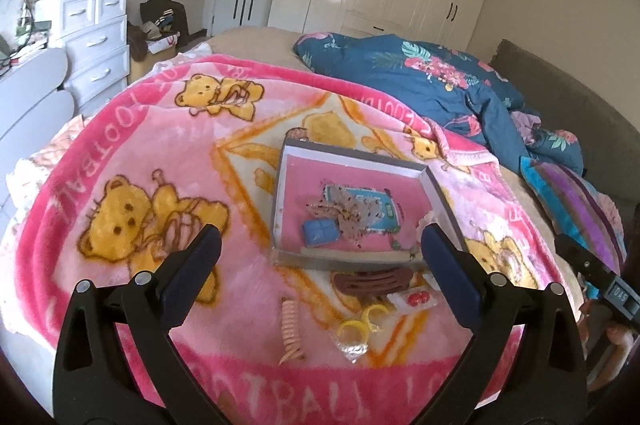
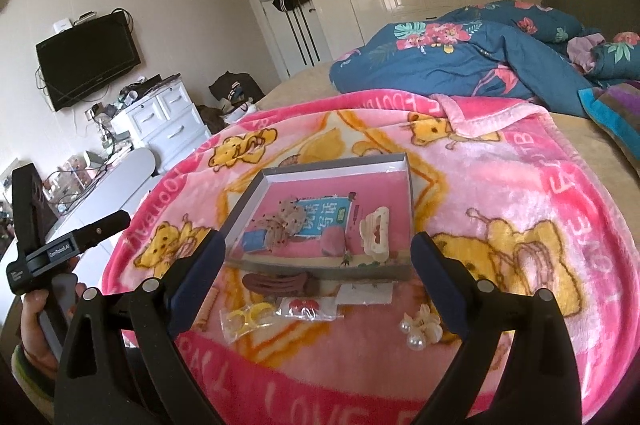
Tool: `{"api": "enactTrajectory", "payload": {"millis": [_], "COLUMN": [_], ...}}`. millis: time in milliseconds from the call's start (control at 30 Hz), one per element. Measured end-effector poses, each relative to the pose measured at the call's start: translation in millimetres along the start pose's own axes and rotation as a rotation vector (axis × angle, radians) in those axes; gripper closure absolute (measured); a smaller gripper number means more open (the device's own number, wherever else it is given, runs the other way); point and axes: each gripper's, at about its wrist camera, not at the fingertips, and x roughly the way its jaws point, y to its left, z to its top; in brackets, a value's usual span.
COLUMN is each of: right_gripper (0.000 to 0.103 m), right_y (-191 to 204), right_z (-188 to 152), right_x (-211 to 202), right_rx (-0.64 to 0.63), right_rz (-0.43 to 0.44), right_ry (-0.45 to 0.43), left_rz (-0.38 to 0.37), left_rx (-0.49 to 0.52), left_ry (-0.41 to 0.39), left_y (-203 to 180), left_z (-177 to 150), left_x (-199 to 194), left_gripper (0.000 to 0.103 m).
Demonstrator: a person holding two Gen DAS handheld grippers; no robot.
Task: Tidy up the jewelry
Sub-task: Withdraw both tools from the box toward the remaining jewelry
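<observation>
A shallow grey box (image 1: 440, 193) with a pink lining sits on a pink bear-print blanket (image 1: 120, 145) spread over the bed. Inside it lie a brown speckled scrunchie (image 1: 344, 213), a small blue card (image 1: 318, 234) and a larger blue printed card (image 1: 372, 203). On the blanket just in front of the box are a brown hair claw (image 1: 370, 283), a packet with red pieces (image 1: 414, 300), yellow rings in a clear bag (image 1: 358, 327) and a peach coil hair tie (image 1: 291, 331).

The right wrist view shows what the left one barely catches: a cream hair claw (image 2: 374, 233) and a pink pouch-like item (image 2: 333, 241) inside the box, plus a pearl flower clip (image 2: 420, 327) on the blanket near the right finger. The coil hair tie is mostly hidden there.

The left gripper (image 1: 320, 249) hovers above the blanket's near edge, pointing at the box, its jaws spread wide and empty. The right gripper (image 2: 318, 253) hovers likewise, jaws wide with nothing between them. In the right wrist view, a hand (image 2: 38, 329) grips the left gripper's handle at the lower left, level and angled toward the box.
</observation>
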Motion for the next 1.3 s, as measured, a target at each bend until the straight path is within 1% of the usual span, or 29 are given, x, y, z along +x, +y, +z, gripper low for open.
{"api": "enactTrajectory", "payload": {"millis": [333,633,900,1100,1300], "right_gripper": [0.01,0.01,0.01,0.01,0.01], "right_y": [2.9,5.9,9.5,12.6,16.1], "right_z": [-20.8,-48.2,-64.3,-74.6,-86.1], "right_x": [-3.9,1.3,9.1,17.0,32.1], "right_rx": [-0.002,-0.004,-0.014,-0.014,0.011], "right_rz": [0.016,0.03,0.028,0.039,0.073], "right_ry": [0.042,0.109,0.15,0.184,0.241], "left_rz": [0.019,0.037,0.058,0.07,0.091], "left_rx": [0.014,0.063,0.103,0.16,0.153], "left_ry": [0.056,0.089,0.142,0.155,0.19], "left_y": [3.6,-2.8,-7.6,-15.9,-7.3], "left_z": [-25.1,-43.5,-65.2,-80.2,-90.7], "left_x": [2.6,4.5,14.8,17.4,27.4], "left_gripper": [0.009,0.009,0.009,0.009,0.009]}}
